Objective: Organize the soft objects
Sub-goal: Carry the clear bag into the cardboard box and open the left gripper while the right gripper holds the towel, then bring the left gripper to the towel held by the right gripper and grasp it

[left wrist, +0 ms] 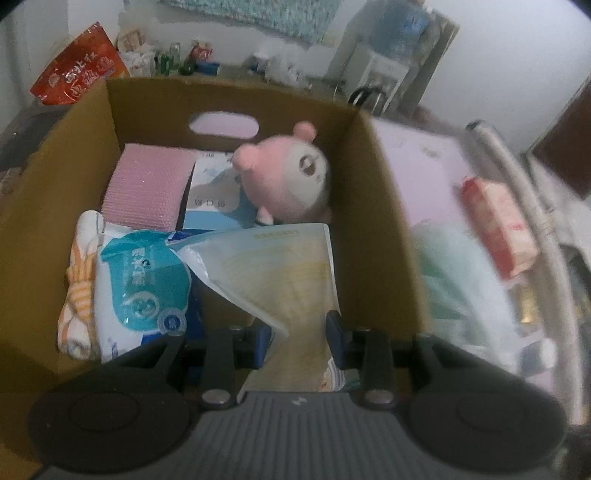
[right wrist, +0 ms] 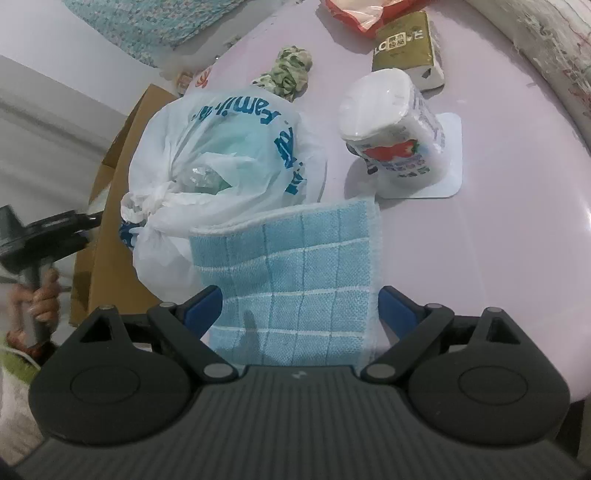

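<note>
In the left wrist view a cardboard box (left wrist: 384, 206) holds a pink plush toy (left wrist: 284, 177), a pink sponge pack (left wrist: 147, 184), a teal wipes pack (left wrist: 140, 284), a striped cloth (left wrist: 77, 291) and a pale yellow flat pack (left wrist: 280, 273). My left gripper (left wrist: 295, 339) is over the box, its jaws closed on the yellow pack's lower end. In the right wrist view my right gripper (right wrist: 299, 306) has its jaws against both edges of a folded blue checked cloth (right wrist: 295, 266) over the pink table (right wrist: 498, 221).
On the table lie a knotted white plastic bag (right wrist: 229, 158), a wrapped tissue roll (right wrist: 391, 129), a green scrunchie (right wrist: 288, 70), a gold box (right wrist: 406, 40) and a red packet (right wrist: 365, 11). The cardboard box (right wrist: 110, 229) stands at the left. A red tissue pack (left wrist: 495, 225) lies right of the box.
</note>
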Demonstrator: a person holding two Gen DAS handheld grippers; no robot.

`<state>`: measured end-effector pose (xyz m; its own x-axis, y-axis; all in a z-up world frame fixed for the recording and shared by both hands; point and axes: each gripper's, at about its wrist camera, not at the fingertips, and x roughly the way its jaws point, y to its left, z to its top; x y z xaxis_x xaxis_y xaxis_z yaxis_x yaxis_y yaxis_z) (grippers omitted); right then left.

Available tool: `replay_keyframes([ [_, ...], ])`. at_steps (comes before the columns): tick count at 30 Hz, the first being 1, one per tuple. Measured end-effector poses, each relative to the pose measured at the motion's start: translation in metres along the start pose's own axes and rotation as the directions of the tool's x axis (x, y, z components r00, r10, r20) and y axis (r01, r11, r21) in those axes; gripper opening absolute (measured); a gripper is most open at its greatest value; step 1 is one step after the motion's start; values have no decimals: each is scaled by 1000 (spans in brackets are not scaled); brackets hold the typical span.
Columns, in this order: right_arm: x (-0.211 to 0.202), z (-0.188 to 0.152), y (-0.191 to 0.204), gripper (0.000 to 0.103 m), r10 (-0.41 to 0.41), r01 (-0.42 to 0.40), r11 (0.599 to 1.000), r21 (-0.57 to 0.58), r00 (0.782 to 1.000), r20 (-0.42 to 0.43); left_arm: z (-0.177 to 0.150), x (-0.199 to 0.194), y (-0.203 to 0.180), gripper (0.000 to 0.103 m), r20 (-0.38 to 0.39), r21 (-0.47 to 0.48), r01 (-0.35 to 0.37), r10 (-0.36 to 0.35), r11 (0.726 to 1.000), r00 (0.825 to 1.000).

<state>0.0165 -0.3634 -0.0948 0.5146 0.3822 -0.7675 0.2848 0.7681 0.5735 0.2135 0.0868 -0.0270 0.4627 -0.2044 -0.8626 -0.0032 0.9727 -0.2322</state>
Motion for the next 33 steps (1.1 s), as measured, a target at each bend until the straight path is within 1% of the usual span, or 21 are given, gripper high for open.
replay_keyframes([
  [3,0,1,-2,92,7,-7,1000,9,1000,0,4,19,0,34,-28,40,-18,19,999,999],
  [4,1,1,-2,92,8,-8,1000,9,1000,-1,5,24,1,37,-33,49,-17,18,999,999],
  [5,1,0,-2,92,9,-9,1000,9,1000,0,6,28,0,43,-35,51,-23,25,998,999],
  [7,1,0,-2,93,12,-12,1000,9,1000,1,7,32,2,52,-37,52,-23,25,998,999],
  [8,1,0,-2,93,13,-13,1000,9,1000,1,7,33,2,53,-40,47,-28,30,998,999],
  [10,1,0,-2,93,16,-16,1000,9,1000,1,6,30,2,54,-24,43,-40,41,998,999],
  [11,0,0,-3,93,17,-17,1000,8,1000,1,7,27,1,57,-12,44,-46,46,998,999],
  [12,0,0,-3,93,19,-19,1000,9,1000,1,7,23,1,58,5,39,-57,57,998,998],
  [13,0,0,-3,93,22,-22,1000,10,1000,2,6,15,1,61,34,32,-70,68,997,997],
  [14,0,0,-4,93,26,-26,1000,13,1000,4,9,9,0,67,59,31,-78,76,997,995],
  [16,0,0,-7,93,37,-37,999,22,999,8,6,-9,-2,73,123,32,-95,90,995,988],
  [18,-1,-1,-9,93,50,-51,998,32,999,14,3,-28,-9,73,192,44,-115,104,992,976],
  [21,-2,-2,-13,93,70,-71,997,43,997,25,-7,-57,-20,73,260,56,-135,116,989,959],
  [22,-3,-2,-14,93,76,-77,996,46,997,30,-13,-70,-27,73,284,60,-129,107,990,953],
  [25,-5,-5,-19,93,100,-103,993,62,994,48,-34,-104,-52,73,335,102,-85,47,991,941],
  [26,-7,-6,-21,93,110,-113,991,70,992,55,-43,-114,-61,74,345,124,-64,17,990,938],
  [28,-9,-8,-27,93,130,-136,986,91,989,69,-65,-132,-85,76,352,192,-2,-67,981,934],
  [30,-12,-11,-30,93,149,-157,982,101,986,78,-84,-140,-109,79,331,255,61,-147,965,932],
  [32,-14,-14,-31,91,152,-161,982,100,984,91,-104,-140,-133,79,269,310,157,-244,938,932],
  [33,-15,-16,-32,91,152,-161,982,99,984,97,-114,-137,-145,79,223,336,211,-295,918,929],
])
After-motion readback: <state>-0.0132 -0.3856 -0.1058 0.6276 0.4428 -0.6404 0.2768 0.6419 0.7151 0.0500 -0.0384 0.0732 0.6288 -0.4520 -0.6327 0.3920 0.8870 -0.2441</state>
